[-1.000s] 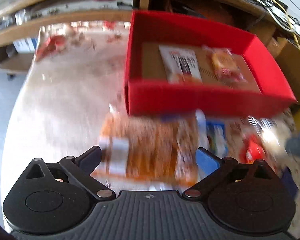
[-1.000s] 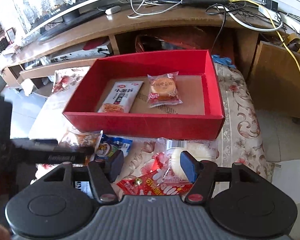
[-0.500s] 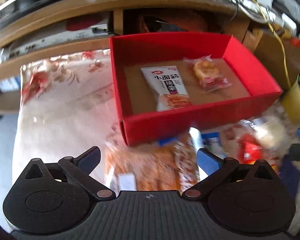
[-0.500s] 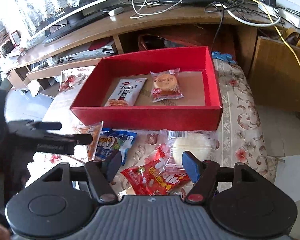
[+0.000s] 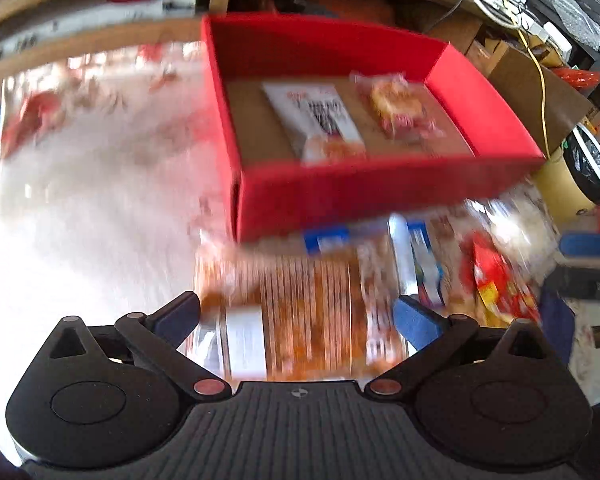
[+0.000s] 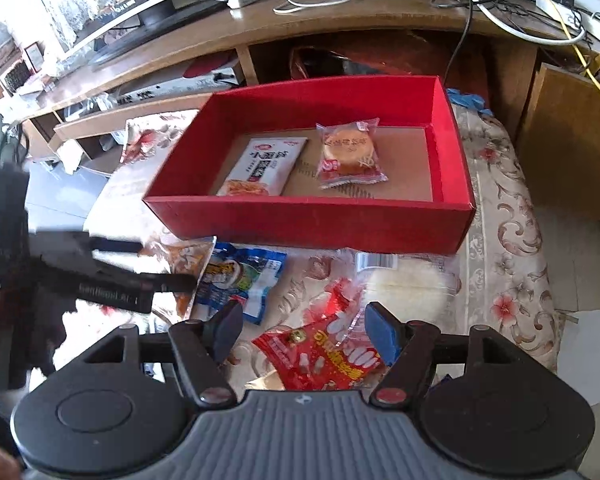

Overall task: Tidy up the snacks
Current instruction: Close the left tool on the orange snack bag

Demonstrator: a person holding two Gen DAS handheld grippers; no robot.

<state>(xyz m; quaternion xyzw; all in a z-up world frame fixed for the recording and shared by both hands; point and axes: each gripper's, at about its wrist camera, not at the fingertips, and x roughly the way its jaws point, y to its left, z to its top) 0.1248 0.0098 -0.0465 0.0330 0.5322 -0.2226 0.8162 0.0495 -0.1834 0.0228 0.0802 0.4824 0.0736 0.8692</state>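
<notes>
Both grippers over the loose snacks

My left gripper straddles the orange packet, jaws apart; my right gripper, jaws just widening, hangs over the red packet, before the red box.

You have one red box on the counter, with two snacks inside — one white noodle-snack packet and one wrapped round cake. In front of it lie four more: one orange packet, one blue packet, one clear-wrapped white bun, one red packet. Two grippers — left gripper, right gripper.
</notes>
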